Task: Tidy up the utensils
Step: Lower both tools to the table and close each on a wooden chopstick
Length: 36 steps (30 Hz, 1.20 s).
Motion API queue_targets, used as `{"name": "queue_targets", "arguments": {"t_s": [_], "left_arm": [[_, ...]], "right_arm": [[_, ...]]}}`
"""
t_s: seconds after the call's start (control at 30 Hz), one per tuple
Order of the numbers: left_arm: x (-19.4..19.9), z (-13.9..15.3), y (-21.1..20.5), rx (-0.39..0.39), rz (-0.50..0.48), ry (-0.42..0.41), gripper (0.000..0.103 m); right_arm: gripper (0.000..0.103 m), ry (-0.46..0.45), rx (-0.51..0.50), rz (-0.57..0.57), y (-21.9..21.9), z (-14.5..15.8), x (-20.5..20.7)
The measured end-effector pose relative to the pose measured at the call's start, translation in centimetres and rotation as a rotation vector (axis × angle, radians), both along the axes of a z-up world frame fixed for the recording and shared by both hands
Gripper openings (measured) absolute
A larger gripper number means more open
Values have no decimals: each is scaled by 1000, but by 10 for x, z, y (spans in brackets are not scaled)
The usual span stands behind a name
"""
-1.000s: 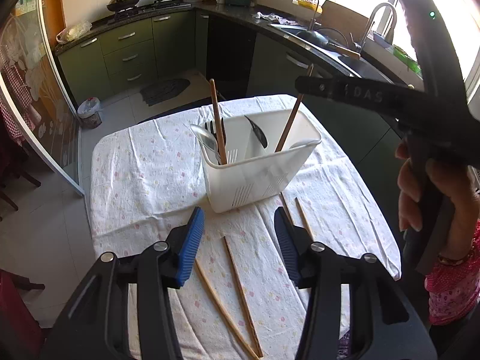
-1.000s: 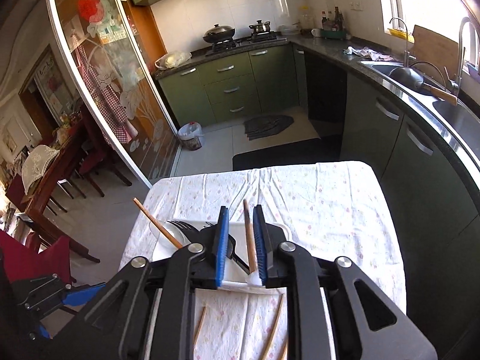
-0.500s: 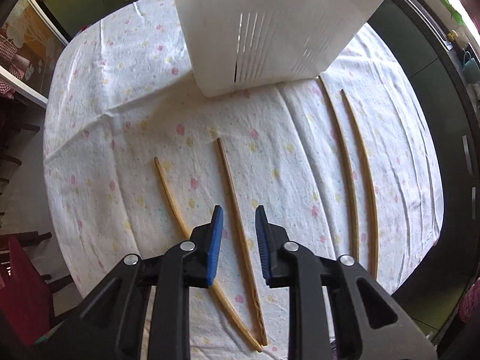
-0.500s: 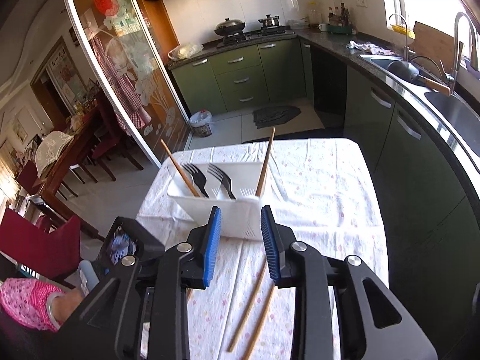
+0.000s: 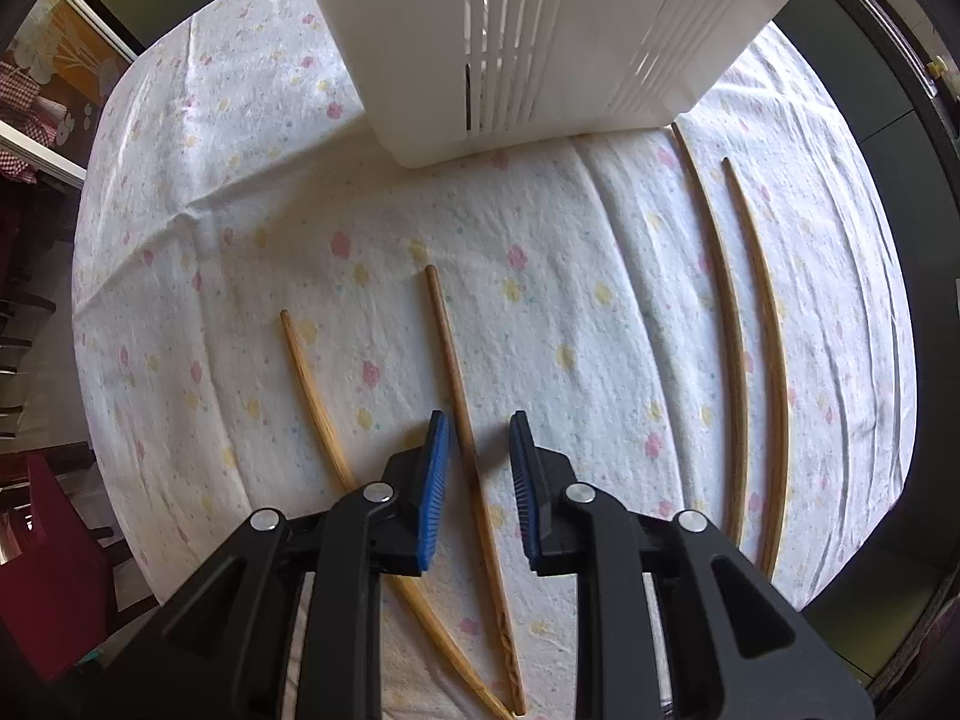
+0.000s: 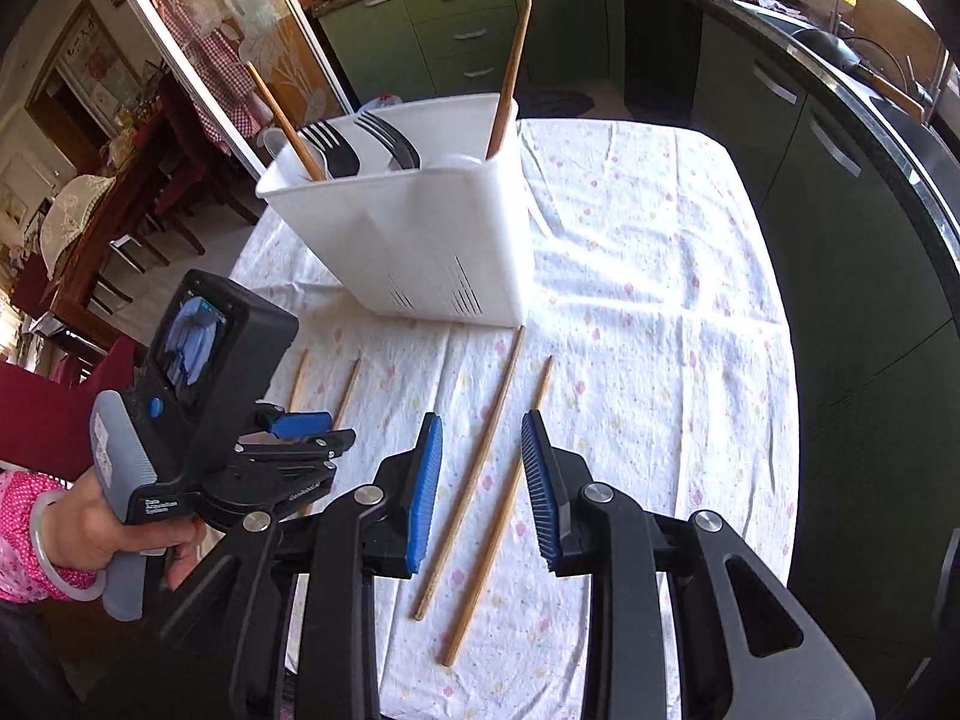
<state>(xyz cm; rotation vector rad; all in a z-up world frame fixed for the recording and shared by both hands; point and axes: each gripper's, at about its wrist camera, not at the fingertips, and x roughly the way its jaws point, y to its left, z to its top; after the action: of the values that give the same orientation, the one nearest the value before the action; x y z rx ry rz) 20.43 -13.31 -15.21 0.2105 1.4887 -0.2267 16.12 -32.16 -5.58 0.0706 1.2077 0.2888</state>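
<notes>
The left gripper (image 5: 477,462) points down at the flowered tablecloth (image 5: 570,276), jaws apart astride a dark chopstick (image 5: 459,396). A paler chopstick (image 5: 312,390) lies left, two more (image 5: 750,324) far right, and the white caddy (image 5: 540,42) stands beyond.

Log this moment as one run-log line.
left gripper: jaws straddle darker chopstick, not pressing | right gripper: open above chopstick pair | white caddy: forks, two chopsticks

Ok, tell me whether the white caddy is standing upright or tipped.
Upright: the white caddy stands on its base, opening up, with forks inside.

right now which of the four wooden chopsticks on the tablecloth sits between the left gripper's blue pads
The darker brown chopstick, second from the left; the paler three lie outside the left gripper.
</notes>
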Motion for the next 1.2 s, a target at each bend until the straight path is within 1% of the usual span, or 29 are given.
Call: {"name": "queue_targets", "arguments": {"t_s": [0.07, 0.1, 0.3, 0.37, 0.47, 0.73, 0.8, 0.83, 0.9, 0.97, 1.03, 1.2], "left_arm": [[-1, 0, -2, -3, -4, -7, 9], [-1, 0, -4, -7, -8, -7, 7], [4, 4, 1, -20, -23, -13, 6], [2, 3, 2, -22, -29, -15, 7], [-4, 3, 7, -22, -47, -29, 7], [-11, 4, 6, -36, -74, -55, 7], [-13, 5, 7, -40, -79, -61, 7], [-13, 5, 7, -45, -77, -62, 6], [-14, 6, 11, -60, -76, -58, 6], [-17, 8, 13, -72, -76, -61, 6], [-20, 13, 15, -89, -79, -68, 6], [-31, 40, 19, -136, -92, -114, 6]], "right_arm": [[28, 51, -16, 5, 2, -18, 7], [28, 75, -21, 2, 4, -27, 10], [27, 199, -5, -58, 10, -77, 34], [21, 219, -11, -73, 13, -88, 43], [18, 227, -23, -81, 19, -96, 49], [18, 231, -78, -102, 31, -103, 58], [15, 218, -119, -99, 41, -105, 60], [9, 205, -148, -96, 50, -108, 61], [8, 194, -166, -84, 56, -110, 57], [7, 203, -138, -98, 54, -111, 55], [7, 210, -83, -111, 48, -110, 52], [7, 169, 57, -110, 34, -91, 28]]}}
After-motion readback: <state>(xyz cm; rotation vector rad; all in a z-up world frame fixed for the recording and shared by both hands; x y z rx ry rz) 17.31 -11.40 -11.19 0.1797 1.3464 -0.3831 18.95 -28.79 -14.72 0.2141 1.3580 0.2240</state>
